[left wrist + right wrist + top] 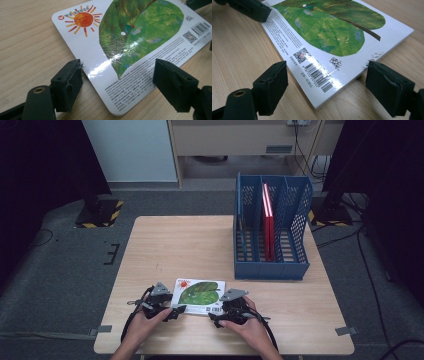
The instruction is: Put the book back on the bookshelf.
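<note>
A picture book (199, 295) lies flat near the table's front edge, back cover up, with a green leaf, an orange sun (83, 19) and a barcode (319, 76). My left gripper (175, 312) is at the book's near left corner; in the left gripper view (117, 82) its open jaws straddle that corner, one pad beside the book's edge and the other over the printed text. My right gripper (217, 317) is at the near right corner; its jaws (325, 85) stand open on either side of the barcode corner. Neither gripper lifts the book.
A blue mesh file rack (272, 265) stands at the back right of the wooden table (175, 245), with red books (268, 220) upright in its middle slot. A person's hands (145, 325) hold the grippers from the front edge.
</note>
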Action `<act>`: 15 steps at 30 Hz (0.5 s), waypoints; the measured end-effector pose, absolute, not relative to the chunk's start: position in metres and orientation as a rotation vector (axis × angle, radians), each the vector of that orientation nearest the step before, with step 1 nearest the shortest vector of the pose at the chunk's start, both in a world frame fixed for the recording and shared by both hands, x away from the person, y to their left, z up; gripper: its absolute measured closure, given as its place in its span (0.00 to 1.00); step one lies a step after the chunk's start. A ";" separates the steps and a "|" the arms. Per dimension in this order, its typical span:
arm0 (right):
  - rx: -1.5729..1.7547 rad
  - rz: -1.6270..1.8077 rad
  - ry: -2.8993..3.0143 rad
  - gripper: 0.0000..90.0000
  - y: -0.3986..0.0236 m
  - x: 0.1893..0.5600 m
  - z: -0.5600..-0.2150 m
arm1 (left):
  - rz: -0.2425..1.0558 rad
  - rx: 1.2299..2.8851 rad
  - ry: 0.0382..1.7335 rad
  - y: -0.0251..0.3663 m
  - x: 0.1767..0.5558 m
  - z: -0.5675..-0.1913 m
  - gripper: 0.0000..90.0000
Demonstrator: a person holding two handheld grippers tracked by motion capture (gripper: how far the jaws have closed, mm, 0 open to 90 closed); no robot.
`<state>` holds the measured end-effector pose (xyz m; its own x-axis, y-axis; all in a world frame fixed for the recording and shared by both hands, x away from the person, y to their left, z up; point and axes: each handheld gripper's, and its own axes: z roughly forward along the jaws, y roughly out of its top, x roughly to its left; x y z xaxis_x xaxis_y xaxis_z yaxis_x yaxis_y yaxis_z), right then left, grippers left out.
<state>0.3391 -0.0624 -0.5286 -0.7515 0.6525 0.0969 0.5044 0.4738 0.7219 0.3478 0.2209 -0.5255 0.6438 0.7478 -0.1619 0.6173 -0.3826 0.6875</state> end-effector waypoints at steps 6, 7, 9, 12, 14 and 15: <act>1.003 1.137 2.522 0.16 -0.061 0.340 -0.529 | 0.241 2.114 1.006 0.226 0.358 -0.519 0.25; 1.001 1.137 2.526 0.16 -0.061 0.340 -0.529 | 0.248 2.122 0.983 0.227 0.362 -0.517 0.25; 0.999 1.129 2.528 0.15 -0.061 0.339 -0.530 | 0.237 2.117 0.974 0.231 0.371 -0.516 0.25; 1.001 1.126 2.530 0.14 -0.062 0.339 -0.530 | 0.233 2.133 0.967 0.233 0.383 -0.514 0.23; 0.996 1.128 2.529 0.14 -0.062 0.339 -0.530 | 0.224 2.149 0.958 0.232 0.390 -0.514 0.23; 0.998 1.126 2.527 0.14 -0.061 0.339 -0.530 | 0.223 2.163 0.948 0.230 0.393 -0.514 0.22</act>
